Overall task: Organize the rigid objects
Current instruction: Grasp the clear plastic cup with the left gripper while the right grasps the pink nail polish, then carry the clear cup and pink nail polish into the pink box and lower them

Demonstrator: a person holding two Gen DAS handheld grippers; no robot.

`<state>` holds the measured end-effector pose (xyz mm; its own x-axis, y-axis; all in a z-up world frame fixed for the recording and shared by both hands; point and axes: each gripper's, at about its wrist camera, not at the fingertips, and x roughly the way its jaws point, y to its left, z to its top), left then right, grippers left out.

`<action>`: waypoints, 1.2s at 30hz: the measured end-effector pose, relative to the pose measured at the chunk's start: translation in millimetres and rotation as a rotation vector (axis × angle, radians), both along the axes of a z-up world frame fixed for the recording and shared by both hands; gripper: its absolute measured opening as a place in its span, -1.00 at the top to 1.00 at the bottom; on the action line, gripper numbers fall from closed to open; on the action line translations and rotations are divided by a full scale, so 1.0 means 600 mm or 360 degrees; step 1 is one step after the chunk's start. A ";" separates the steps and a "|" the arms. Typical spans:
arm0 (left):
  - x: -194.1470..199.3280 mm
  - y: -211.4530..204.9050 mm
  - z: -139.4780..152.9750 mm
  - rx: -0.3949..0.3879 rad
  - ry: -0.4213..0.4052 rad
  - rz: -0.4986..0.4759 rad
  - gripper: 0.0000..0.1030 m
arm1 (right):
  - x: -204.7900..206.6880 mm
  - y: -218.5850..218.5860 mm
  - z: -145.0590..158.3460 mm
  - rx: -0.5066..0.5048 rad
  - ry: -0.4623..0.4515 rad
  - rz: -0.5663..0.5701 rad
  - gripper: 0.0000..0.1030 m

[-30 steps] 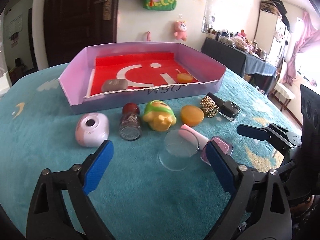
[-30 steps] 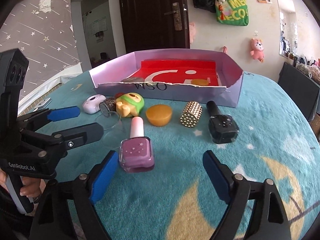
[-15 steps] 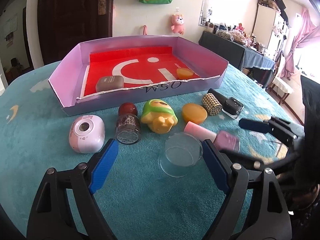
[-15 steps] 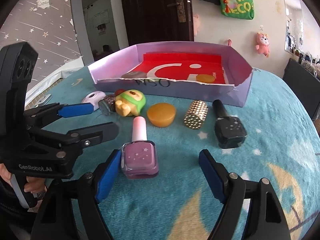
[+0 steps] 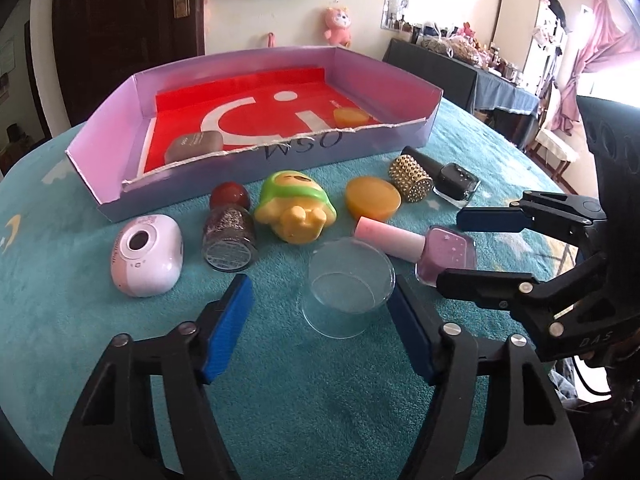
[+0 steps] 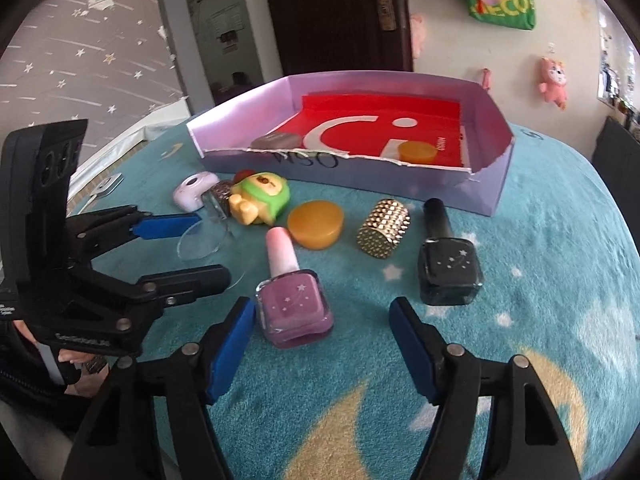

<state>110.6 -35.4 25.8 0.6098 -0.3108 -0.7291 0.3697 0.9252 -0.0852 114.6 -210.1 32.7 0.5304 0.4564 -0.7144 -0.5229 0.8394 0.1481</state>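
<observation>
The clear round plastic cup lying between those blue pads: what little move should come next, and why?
Probably finish the squeeze. The left tool is closing around the clear round plastic cup; one blue pad is at its rim, the other still apart. Once gripped, it could go into the purple cardboard box.

You had two nail polish bottles, two amber discs, one clear cup, one studded cap, one box.
</observation>
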 end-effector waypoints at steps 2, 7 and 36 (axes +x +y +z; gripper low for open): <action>0.004 -0.002 -0.001 -0.0005 0.0011 -0.0002 -0.26 | 0.003 0.007 -0.001 -0.0027 0.0000 0.0029 -0.29; 0.012 -0.010 0.002 -0.0005 0.0029 -0.0021 0.26 | 0.002 0.030 -0.005 -0.0115 -0.0046 0.0079 0.01; -0.021 -0.005 0.029 -0.0047 -0.0056 -0.0012 0.27 | -0.025 0.014 0.023 0.0059 -0.0109 -0.0013 0.22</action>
